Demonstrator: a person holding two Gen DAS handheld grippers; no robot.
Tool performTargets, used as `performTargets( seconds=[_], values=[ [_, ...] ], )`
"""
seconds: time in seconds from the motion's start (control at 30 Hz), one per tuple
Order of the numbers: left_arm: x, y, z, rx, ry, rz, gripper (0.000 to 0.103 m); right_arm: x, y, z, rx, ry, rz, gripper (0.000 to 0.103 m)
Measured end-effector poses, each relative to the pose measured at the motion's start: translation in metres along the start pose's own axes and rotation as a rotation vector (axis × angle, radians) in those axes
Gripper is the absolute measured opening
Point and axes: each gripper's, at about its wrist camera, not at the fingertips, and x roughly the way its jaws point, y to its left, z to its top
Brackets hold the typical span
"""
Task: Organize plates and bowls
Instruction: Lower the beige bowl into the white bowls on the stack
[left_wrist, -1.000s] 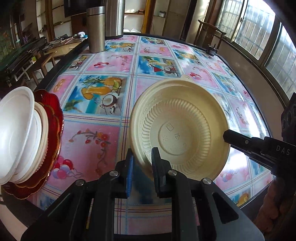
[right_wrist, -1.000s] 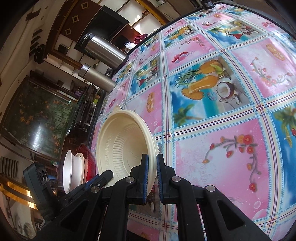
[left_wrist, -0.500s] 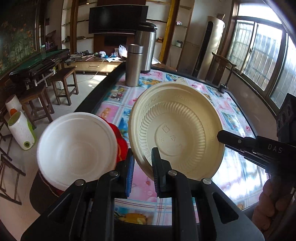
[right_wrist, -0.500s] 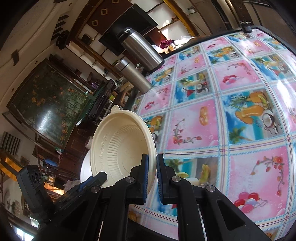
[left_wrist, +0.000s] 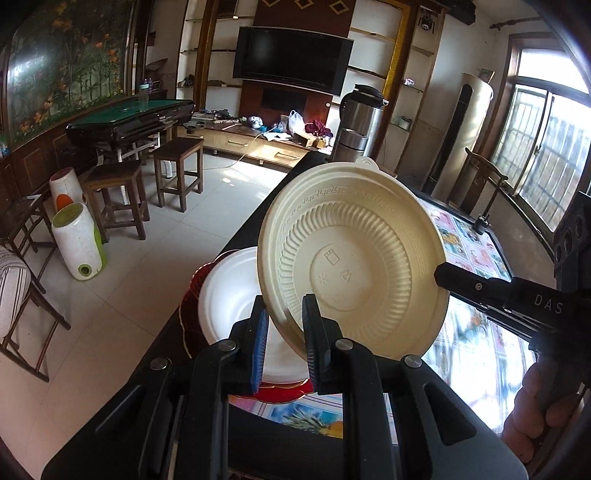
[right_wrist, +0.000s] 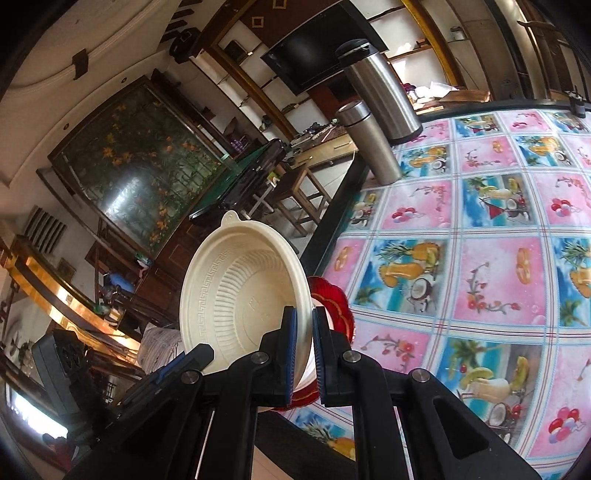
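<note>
**Cream bowl gripped on both sides above the plate stack**

A tabletop (right_wrist: 491, 280) covered in a fruit-print cloth fills the right of the right wrist view; two steel flasks (right_wrist: 373, 144) stand at its far edge, and a television (left_wrist: 291, 61) is seen upper centre in the left wrist view. The cream bowl (left_wrist: 351, 266) is held tilted at frame centre, its rim pinched by the left gripper (left_wrist: 282, 341) and the right gripper (right_wrist: 303, 352). Below it, a white bowl (left_wrist: 225, 299) is seen on a red plate (right_wrist: 332, 299).

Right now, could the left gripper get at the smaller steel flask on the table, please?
Probably not. The left gripper is shut on the cream bowl, which the right gripper also clamps, and the steel flask stands across the table.
</note>
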Motion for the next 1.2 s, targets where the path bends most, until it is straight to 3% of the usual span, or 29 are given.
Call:
performTargets(
  seconds=[0.47,1.2],
  values=[
    [0.014,0.024,-0.014,-0.043,0.061,0.030,0.016,0.047,0.019,-0.016,-0.018,0.092,0.000,0.011],
    [0.040,0.034,-0.024,-0.050,0.146,0.034,0.016,0.081,0.001,-0.025,0.022,0.166,-0.034,0.011]
  ],
)
